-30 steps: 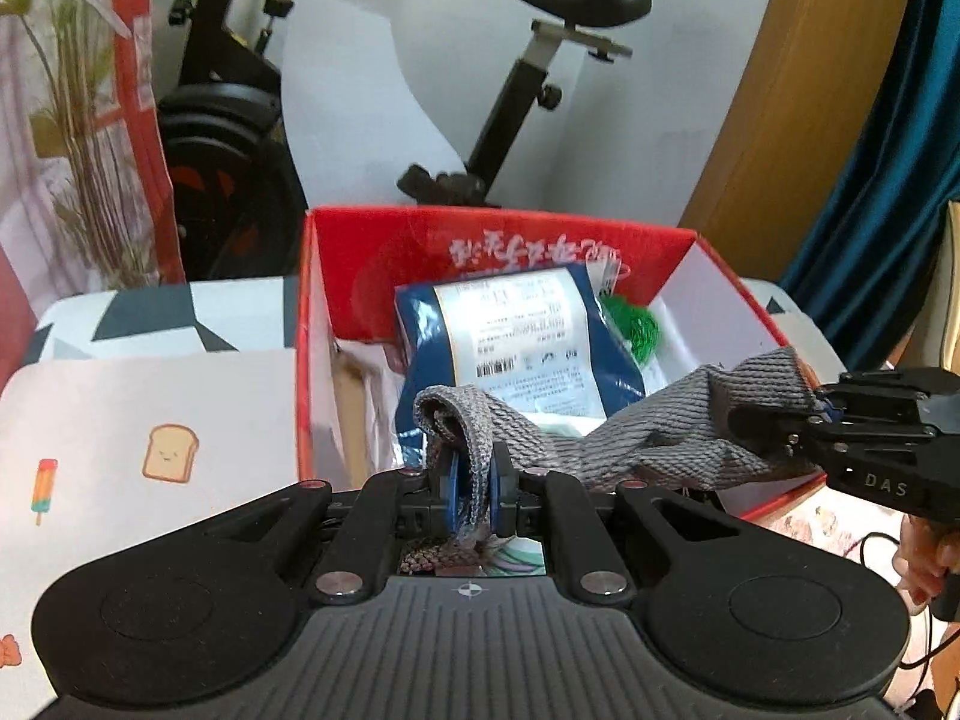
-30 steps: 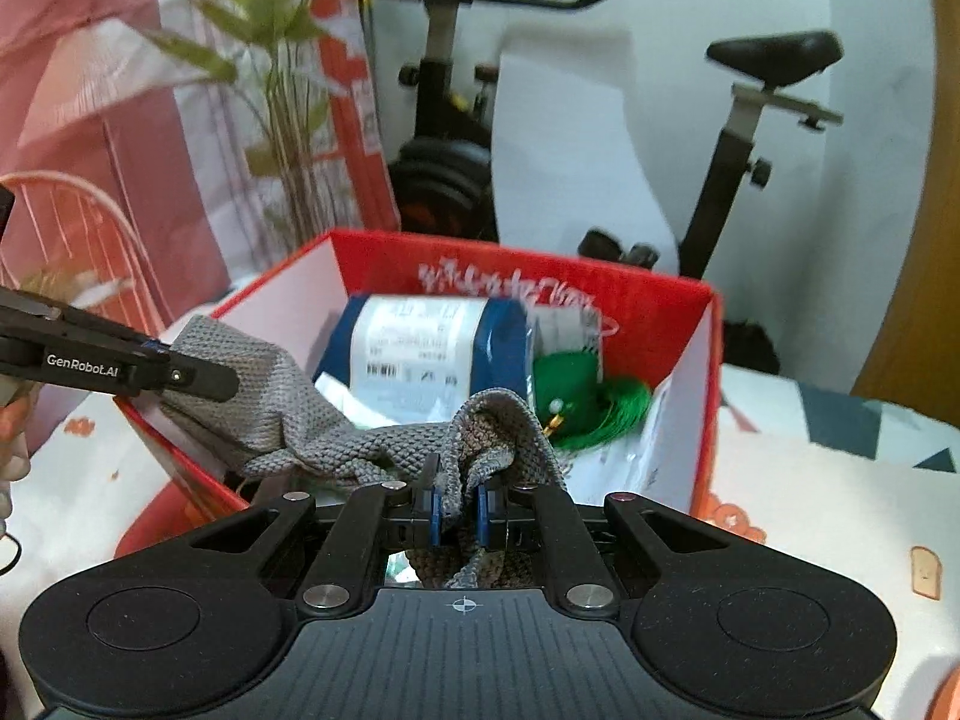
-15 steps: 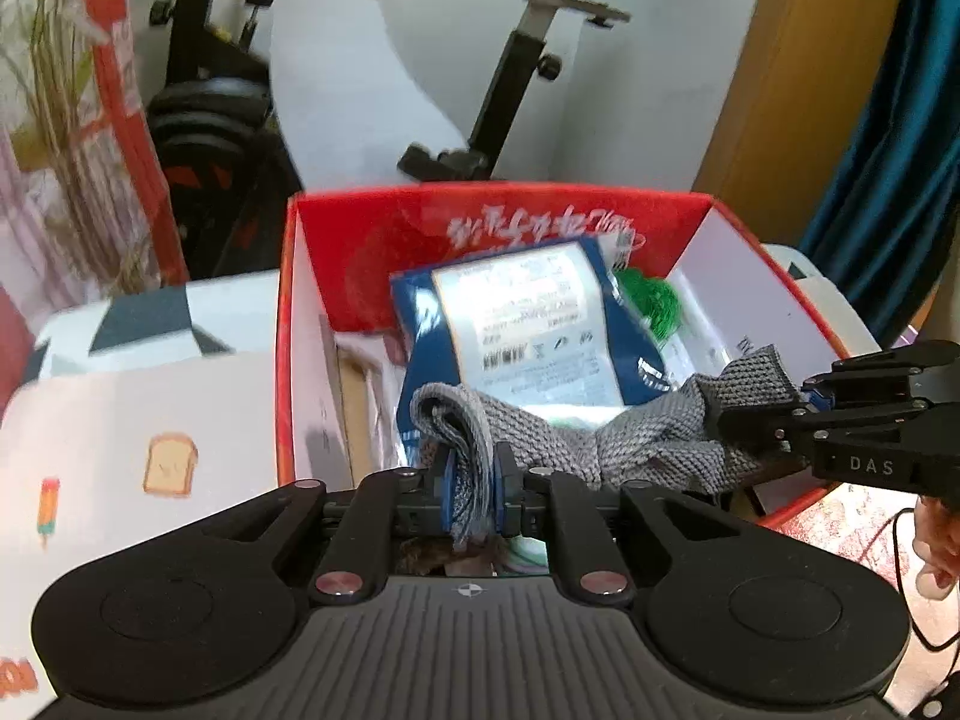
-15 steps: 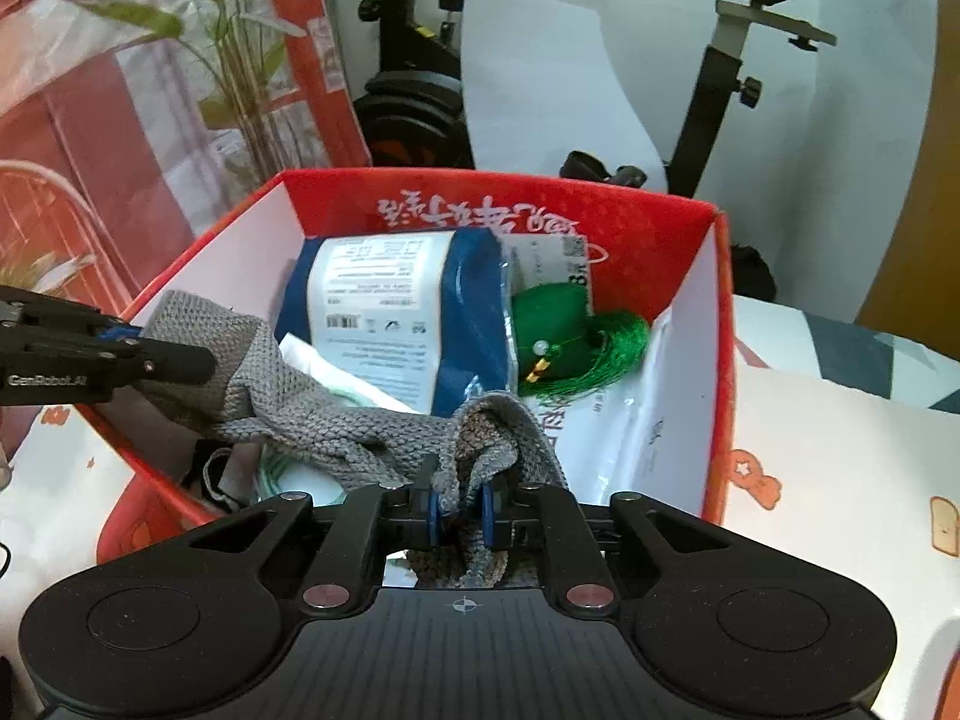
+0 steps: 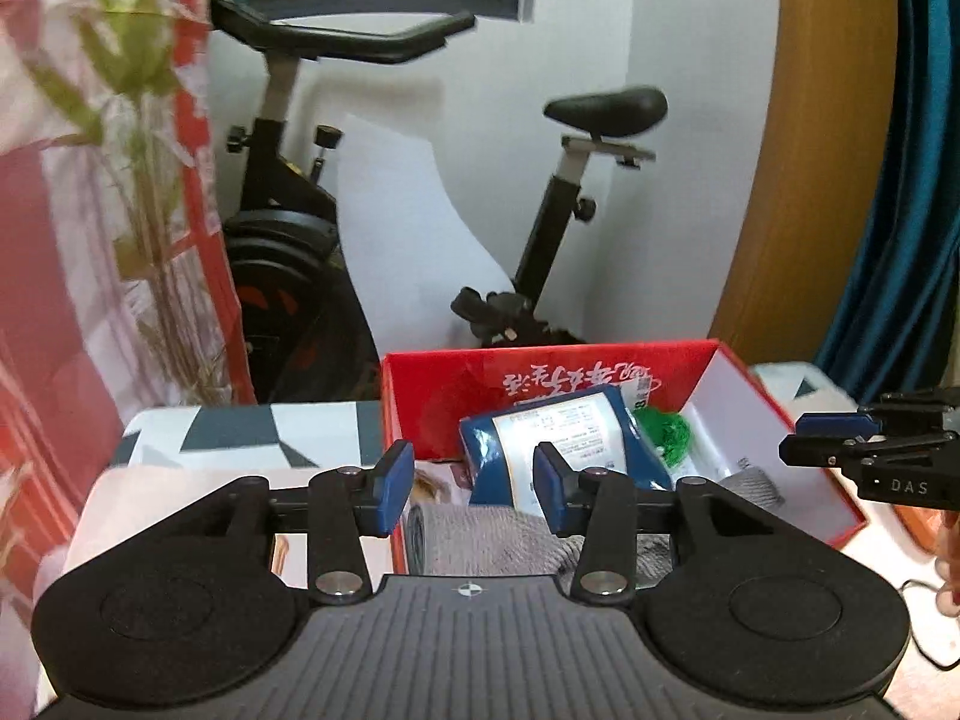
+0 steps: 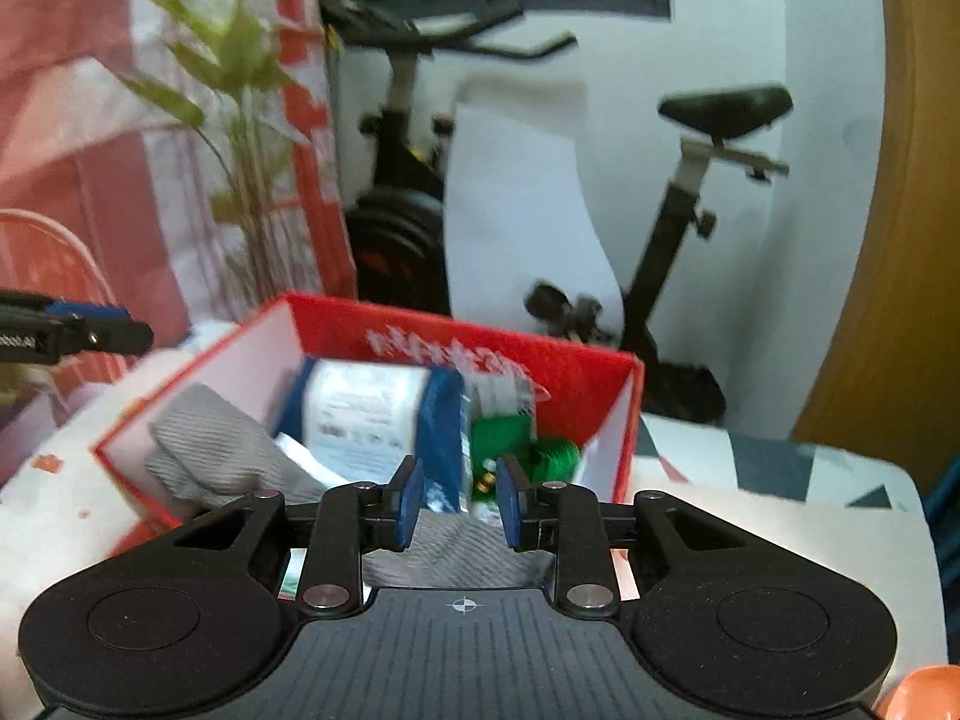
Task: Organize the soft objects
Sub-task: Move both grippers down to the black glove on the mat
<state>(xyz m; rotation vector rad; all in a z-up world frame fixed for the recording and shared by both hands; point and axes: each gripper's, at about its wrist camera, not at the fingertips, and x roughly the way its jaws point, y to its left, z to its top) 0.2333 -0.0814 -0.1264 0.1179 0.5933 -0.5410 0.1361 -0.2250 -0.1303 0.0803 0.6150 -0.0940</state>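
A grey knitted cloth (image 5: 480, 540) (image 6: 222, 456) lies loose in the red box (image 5: 840, 516) (image 6: 624, 420), across its near side. Behind it rest a blue and white packet (image 5: 558, 432) (image 6: 372, 414) and a green tassel (image 5: 663, 429) (image 6: 534, 450). My left gripper (image 5: 474, 483) is above the cloth, its jaws opening, nothing between the blue pads. My right gripper (image 6: 459, 501) also hangs over the cloth with jaws opening and empty. Each gripper shows at the edge of the other's view, the right gripper (image 5: 852, 441) and the left gripper (image 6: 90, 330).
The box stands on a table with a cartoon-print cloth (image 5: 138, 492) (image 6: 750, 516). An exercise bike (image 5: 540, 252) (image 6: 690, 240) and a potted plant (image 5: 138, 180) (image 6: 240, 150) stand behind. A wooden panel (image 5: 810, 150) is at the right.
Both grippers were shut on the ends of the grey cloth; both have let go and lifted. The cloth has dropped into the box.
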